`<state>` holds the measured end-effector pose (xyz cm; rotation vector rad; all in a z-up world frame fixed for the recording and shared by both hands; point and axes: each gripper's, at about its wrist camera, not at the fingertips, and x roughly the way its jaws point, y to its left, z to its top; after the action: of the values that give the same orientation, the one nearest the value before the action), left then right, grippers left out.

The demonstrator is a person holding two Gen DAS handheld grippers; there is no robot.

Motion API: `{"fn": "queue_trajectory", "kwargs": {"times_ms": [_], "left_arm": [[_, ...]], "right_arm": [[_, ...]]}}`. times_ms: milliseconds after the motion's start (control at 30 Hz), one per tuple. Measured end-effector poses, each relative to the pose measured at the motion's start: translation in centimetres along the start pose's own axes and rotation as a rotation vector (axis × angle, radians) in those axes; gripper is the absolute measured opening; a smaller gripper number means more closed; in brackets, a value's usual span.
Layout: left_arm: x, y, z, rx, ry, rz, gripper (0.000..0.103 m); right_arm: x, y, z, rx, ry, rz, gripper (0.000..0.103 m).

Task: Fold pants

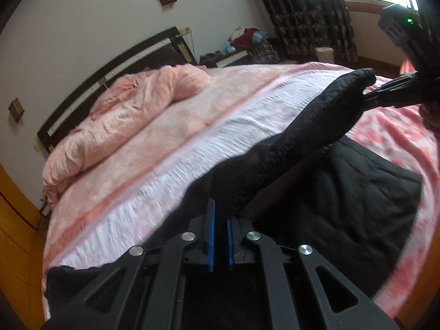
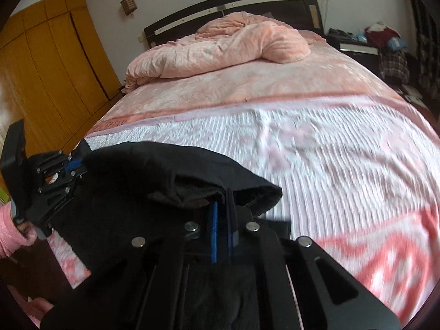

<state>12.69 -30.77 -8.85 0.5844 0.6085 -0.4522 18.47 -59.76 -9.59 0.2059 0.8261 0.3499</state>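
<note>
The left gripper (image 1: 221, 220) is pinched shut on the black pants (image 1: 316, 126). The right gripper (image 2: 222, 206) is pinched shut on them too. The pants hang between them over the pink bed (image 2: 316, 151), with more cloth lying at five o'clock in the left view. Keep both hands level, then lay the edge down flat.

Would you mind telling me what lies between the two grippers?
A raised span of the black quilted pants bridges left gripper and right gripper, clearest in the left wrist view.

black quilted pants (image 1: 316, 137) (image 2: 154, 181), edge lifted, rest on bed
</note>
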Motion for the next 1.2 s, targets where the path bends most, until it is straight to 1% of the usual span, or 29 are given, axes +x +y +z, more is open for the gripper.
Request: {"fn": "queue_trajectory", "kwargs": {"times_ms": [67, 167, 333, 467, 600, 700, 900, 1000, 1067, 1200], "left_arm": [[-0.8, -1.8, -1.4, 0.023, 0.026, -0.001, 0.007], [-1.2, -3.3, -3.1, 0.011, 0.072, -0.022, 0.008], [-1.8, -4.6, -5.2, -0.038, 0.122, -0.037, 0.01], [-1.9, -5.1, -6.2, -0.093, 0.154, -0.074, 0.01], [-1.7, -6.6, -7.1, -0.094, 0.192, -0.101, 0.01], [-1.2, -7.2, -7.5, -0.109, 0.23, -0.138, 0.01], [-0.7, -6.9, -7.6, -0.149, 0.277, -0.207, 0.011], [-0.7, -6.5, -7.5, -0.194, 0.293, -0.235, 0.012], [-0.6, -6.1, -7.5, -0.22, 0.302, -0.249, 0.012], [-0.7, -6.4, -7.5, -0.235, 0.314, -0.262, 0.012]], "right_arm": [[-0.5, 0.1, -1.7, 0.008, 0.016, -0.008, 0.004], [-0.5, 0.3, -4.1, 0.015, 0.053, -0.022, 0.004], [-0.3, 1.2, -6.8, 0.005, 0.097, -0.043, 0.004], [-0.5, 1.5, -8.3, 0.007, 0.12, -0.06, 0.004], [0.2, 1.2, -9.3, 0.027, 0.144, -0.093, 0.004], [0.5, 0.7, -10.1, 0.054, 0.154, -0.098, 0.004], [0.9, 0.3, -10.8, 0.073, 0.17, -0.111, 0.004], [0.7, 0.2, -11.0, 0.08, 0.173, -0.117, 0.005], [0.7, 0.1, -11.1, 0.083, 0.177, -0.123, 0.006], [0.2, 0.1, -11.5, 0.093, 0.188, -0.144, 0.014]]}}
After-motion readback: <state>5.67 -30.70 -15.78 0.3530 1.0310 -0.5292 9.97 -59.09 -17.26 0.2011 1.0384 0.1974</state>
